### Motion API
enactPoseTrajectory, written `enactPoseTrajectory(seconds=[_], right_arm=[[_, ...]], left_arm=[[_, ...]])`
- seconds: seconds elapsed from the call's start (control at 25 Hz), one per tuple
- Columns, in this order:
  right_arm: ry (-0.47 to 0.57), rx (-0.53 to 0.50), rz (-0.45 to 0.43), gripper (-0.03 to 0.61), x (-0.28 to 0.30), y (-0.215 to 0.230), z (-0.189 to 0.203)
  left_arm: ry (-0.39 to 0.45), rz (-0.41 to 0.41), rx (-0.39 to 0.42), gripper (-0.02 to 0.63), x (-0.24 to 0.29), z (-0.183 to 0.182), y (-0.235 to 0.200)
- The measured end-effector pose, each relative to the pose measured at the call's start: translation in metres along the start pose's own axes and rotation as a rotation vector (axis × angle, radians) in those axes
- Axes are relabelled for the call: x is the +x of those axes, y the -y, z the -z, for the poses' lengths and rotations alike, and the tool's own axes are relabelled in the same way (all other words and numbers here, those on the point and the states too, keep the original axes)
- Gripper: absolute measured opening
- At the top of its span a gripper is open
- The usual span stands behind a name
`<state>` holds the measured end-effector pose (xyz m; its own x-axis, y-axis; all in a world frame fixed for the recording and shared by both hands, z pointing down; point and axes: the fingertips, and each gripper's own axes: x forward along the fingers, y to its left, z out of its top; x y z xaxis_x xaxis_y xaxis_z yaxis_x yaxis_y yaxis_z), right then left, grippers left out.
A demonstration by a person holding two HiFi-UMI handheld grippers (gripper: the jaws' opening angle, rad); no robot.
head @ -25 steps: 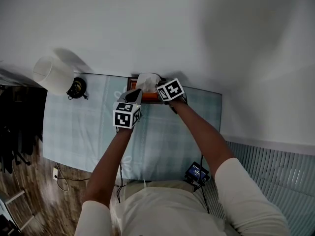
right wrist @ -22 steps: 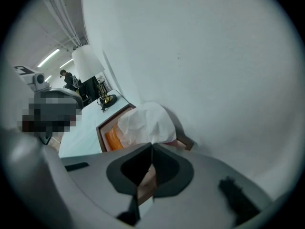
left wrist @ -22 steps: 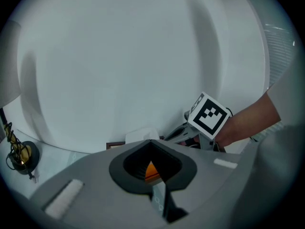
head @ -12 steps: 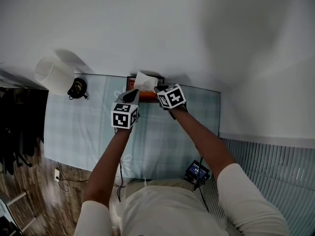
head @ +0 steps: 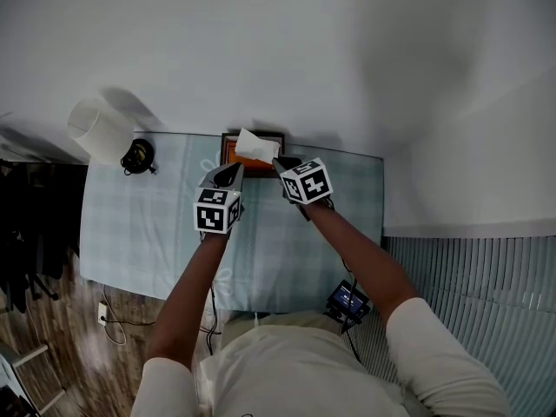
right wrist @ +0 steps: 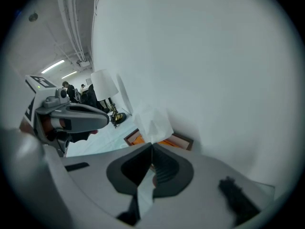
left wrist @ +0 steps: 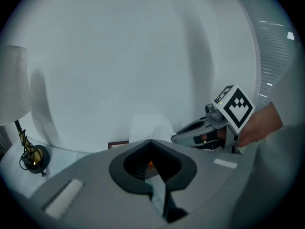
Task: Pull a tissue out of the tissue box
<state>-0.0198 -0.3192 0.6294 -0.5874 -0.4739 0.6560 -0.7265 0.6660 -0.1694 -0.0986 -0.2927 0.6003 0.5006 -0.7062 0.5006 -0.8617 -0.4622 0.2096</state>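
**Tissue box on table, two hand-held grippers, one tissue gripped**

- **Arms:** two, with pale sleeves, reaching forward from the bottom of the head view over the table [head: 130, 233].
- **Table:** covered with a pale blue checked cloth.
- **Device [head: 347, 302]:** small and dark with a lit screen, by the table's near right corner.
- **Left gripper [left wrist: 150, 141]:** jaws closed tip to tip with nothing between them. It is held over the cloth just short of the box and left of the tissue. The orange of the box shows through the opening behind the tips.
- **Right gripper [right wrist: 152, 144]:** jaws closed on the lower edge of the tissue. It is held close beside the left gripper without touching it, on the tissue's right.
- **Tissue [right wrist: 155, 122]:** white and creased, standing up from the right gripper's tips and fanning out above the box. No view shows whether its lower end is clear of the box.
- **Box [head: 233, 153]:** orange top in a dark frame, flat on the table at the far edge, against the wall.
- **Lamp [head: 97, 129]:** white shade on a dark base with a brass fitting, at the table's far left corner, well apart from the box.
- **Wall [head: 347, 59]:** plain white, behind everything.
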Motion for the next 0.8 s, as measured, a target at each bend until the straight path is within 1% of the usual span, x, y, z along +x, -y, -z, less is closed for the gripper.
enactPoseTrajectory(seconds=[0.24, 0.32, 0.52, 0.6, 0.72, 0.8], right_arm=[[0.08, 0.046, 0.02, 0.014, -0.045, -0.02, 0.0], [0.103, 0.048, 0.023, 0.014, -0.06, -0.03, 0.002], [0.159, 0.062, 0.019, 0.014, -0.095, -0.056, 0.005], [0.179, 0.046, 0.015, 0.014, -0.11, -0.068, 0.004], [0.204, 0.017, 0.004, 0.014, -0.132, -0.091, 0.004], [0.22, -0.002, -0.007, 0.014, -0.146, -0.107, 0.005]], left_arm=[[0.014, 0.006, -0.001, 0.008, -0.027, 0.005, 0.02], [0.031, 0.014, -0.002, 0.008, -0.038, 0.005, 0.03], [0.089, 0.019, -0.043, 0.008, -0.071, 0.001, 0.05], [0.109, 0.019, -0.047, 0.008, -0.085, 0.0, 0.058], [0.126, 0.019, -0.005, 0.008, -0.107, -0.002, 0.074], [0.149, 0.042, -0.014, 0.008, -0.123, -0.003, 0.088]])
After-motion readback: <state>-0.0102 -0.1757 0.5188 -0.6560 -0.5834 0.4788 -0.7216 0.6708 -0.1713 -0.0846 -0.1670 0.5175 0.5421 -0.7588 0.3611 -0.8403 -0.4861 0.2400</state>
